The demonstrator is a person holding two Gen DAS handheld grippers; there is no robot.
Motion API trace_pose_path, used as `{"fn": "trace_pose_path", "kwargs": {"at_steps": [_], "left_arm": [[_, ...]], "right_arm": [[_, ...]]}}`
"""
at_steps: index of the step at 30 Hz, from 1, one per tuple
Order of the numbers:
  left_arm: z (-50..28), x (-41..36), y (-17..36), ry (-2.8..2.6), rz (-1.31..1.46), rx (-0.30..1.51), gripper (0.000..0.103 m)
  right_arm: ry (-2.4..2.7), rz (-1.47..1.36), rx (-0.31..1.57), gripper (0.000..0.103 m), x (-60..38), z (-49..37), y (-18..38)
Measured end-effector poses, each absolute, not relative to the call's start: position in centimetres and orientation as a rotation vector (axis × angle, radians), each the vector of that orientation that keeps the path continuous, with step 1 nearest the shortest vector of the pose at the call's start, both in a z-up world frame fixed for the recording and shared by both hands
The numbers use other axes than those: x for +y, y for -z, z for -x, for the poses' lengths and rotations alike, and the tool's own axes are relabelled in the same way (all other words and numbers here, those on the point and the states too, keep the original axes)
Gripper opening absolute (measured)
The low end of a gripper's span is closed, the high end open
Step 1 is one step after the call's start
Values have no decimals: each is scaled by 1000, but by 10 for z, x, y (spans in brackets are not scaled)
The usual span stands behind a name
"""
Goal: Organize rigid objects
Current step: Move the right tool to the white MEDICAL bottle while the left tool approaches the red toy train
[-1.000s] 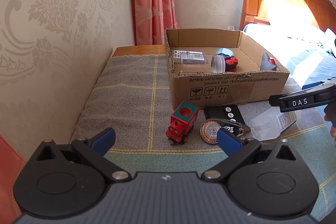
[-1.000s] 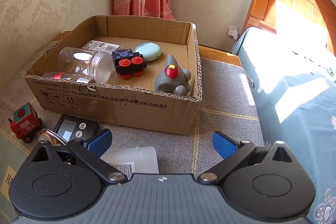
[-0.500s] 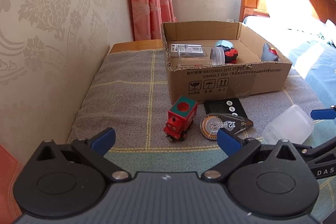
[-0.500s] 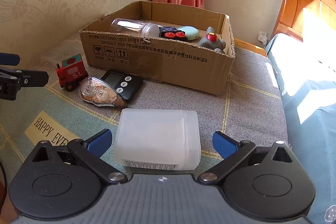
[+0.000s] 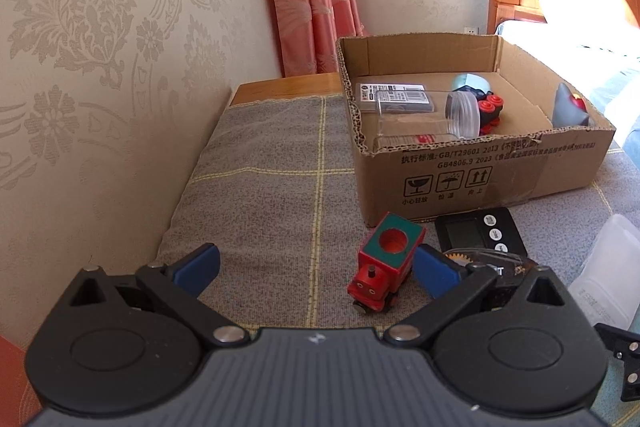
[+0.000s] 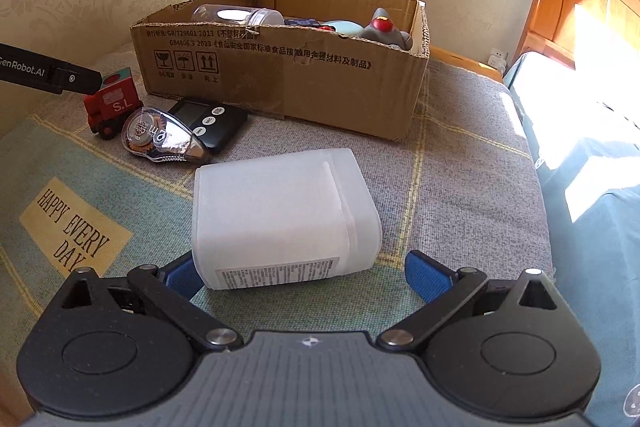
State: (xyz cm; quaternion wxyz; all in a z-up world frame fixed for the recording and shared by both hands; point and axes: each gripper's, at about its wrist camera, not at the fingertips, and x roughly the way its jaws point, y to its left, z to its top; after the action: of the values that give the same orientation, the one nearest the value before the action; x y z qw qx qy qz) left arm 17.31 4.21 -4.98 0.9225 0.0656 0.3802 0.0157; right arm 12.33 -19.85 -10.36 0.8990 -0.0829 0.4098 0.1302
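Four rigid items lie outside the cardboard box [image 6: 280, 75] on the woven mat [image 6: 460, 167]: a translucent white plastic container [image 6: 280, 215], a correction tape dispenser [image 6: 160, 139], a black digital timer [image 6: 212, 123] and a red wooden toy train [image 5: 386, 269].

We hold the right gripper [image 6: 298, 273] with its fingers spread wide and empty. The container lies on its side between them, just in front of the box's near wall; its labelled end faces the camera. The left blue pad [image 6: 182, 277] sits at or against the container's near left corner; we cannot tell whether it touches. The right pad stands clear of it.

We judge the container light and probably hollow, with thin, smooth walls that may flex and slip under pressure. We recommend closing across its two long side walls, near the middle of its length, with moderate force only.

We hold the left gripper [image 5: 316, 269] open and empty above the mat. The train stands between its fingers, close to the right pad and well apart from the left. We judge the train stiff, solid and easy to clamp across its flat painted flanks; its wheels may let it roll if nudged.
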Motion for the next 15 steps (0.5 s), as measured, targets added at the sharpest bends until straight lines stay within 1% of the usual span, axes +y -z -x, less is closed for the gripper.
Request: {"fn": "trace_pose_path", "kwargs": {"at_steps": [5, 15], "left_arm": [[-182, 37, 59, -32, -171, 791, 102], [-194, 63, 63, -131, -140, 796, 102]], "right_arm": [[-281, 145, 849, 103, -203, -124, 107], [-280, 146, 852, 103, -201, -127, 106]]}}
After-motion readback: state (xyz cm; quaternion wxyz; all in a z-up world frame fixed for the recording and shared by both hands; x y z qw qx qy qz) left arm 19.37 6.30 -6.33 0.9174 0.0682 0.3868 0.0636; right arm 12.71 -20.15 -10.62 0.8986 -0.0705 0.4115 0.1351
